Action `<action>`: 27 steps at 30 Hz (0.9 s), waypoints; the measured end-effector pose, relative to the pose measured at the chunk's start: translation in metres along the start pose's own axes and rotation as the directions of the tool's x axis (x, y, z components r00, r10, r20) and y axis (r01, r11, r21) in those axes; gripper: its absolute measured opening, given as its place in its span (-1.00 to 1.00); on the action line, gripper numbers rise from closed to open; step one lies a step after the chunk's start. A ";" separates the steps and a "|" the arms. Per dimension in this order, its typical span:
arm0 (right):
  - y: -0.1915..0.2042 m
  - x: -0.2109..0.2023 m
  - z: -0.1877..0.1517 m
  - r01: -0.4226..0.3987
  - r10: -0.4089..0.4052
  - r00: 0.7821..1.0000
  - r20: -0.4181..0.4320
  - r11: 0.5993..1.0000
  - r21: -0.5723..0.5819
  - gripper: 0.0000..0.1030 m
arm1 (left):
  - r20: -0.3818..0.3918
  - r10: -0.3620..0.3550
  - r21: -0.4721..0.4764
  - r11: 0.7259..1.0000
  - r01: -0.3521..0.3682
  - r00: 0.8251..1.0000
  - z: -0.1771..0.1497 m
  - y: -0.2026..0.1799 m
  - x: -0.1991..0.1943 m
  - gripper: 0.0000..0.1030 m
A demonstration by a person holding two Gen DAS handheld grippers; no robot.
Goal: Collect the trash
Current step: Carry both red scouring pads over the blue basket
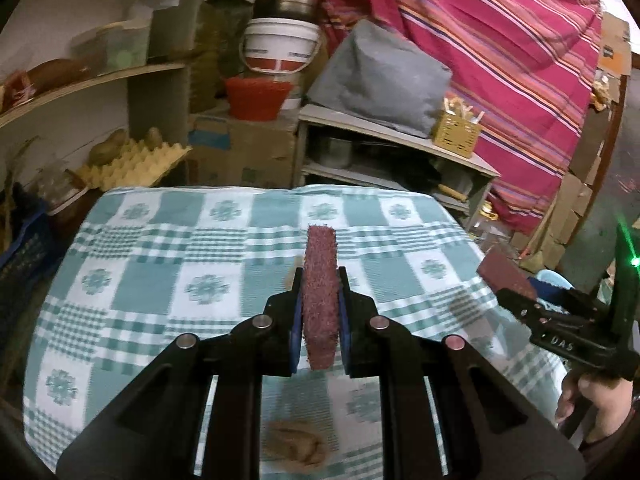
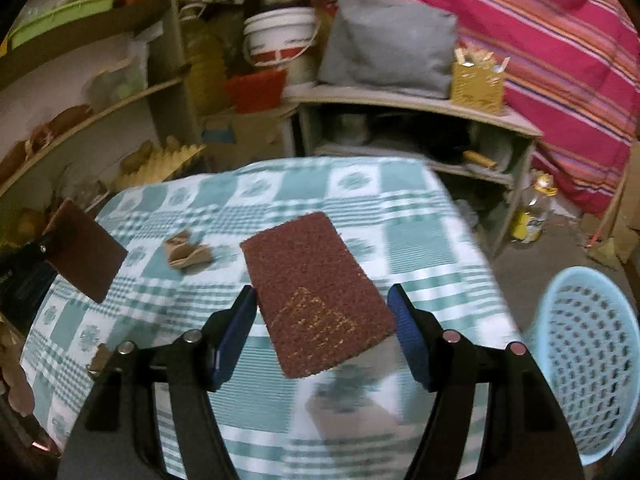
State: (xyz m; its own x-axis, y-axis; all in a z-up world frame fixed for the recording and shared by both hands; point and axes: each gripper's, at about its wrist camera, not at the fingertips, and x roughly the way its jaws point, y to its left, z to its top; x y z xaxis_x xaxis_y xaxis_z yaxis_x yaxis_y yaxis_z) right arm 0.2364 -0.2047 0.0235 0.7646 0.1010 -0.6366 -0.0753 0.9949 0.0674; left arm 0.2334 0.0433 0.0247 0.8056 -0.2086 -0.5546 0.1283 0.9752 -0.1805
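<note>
A table covered with a green-and-white checked cloth fills the middle of both views. Behind it stand cluttered shelves, a yellow egg tray, a white bucket under a steel pot, a grey cushion and a pink striped cloth hanging at the right.

In the left wrist view, the left tool is clenched on a maroon scouring pad, held on edge between its blue pads above the table. A crumpled brown scrap lies on the cloth beneath the tool. At the right edge, the right tool appears with a second maroon pad.

The right wrist view shows what that one cannot: the second maroon pad sits broad face up between the right tool fingers, with visible gaps on both sides, so whether it is gripped cannot be told. A light blue perforated basket stands on the floor just right of the table. A piece of torn brown paper lies on the cloth, and a plastic bottle stands on the floor near the shelf unit.
</note>
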 end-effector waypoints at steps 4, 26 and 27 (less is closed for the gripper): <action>-0.033 -0.016 0.001 0.049 -0.050 0.998 0.032 0.998 0.027 0.30 | -0.003 -0.039 0.022 0.999 0.039 0.999 0.001 -0.032 0.010 -0.74; -0.226 -0.106 -0.030 0.299 -0.339 0.934 0.115 0.915 0.270 0.30 | -0.030 -0.290 0.180 0.940 0.290 0.957 -0.009 -0.214 0.036 -0.74; -0.232 -0.110 -0.032 0.306 -0.349 0.930 0.119 0.910 0.280 0.30 | -0.030 -0.300 0.187 0.935 0.300 0.953 -0.011 -0.221 0.037 -0.74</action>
State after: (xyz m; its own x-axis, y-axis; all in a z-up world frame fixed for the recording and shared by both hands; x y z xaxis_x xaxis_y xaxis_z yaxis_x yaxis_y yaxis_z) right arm 0.1489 -0.4463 0.0532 0.8129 -0.2535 -0.5243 0.3444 0.9353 0.0817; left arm 0.2285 -0.1810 0.0357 0.7124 -0.4936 -0.4988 0.4702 0.8634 -0.1830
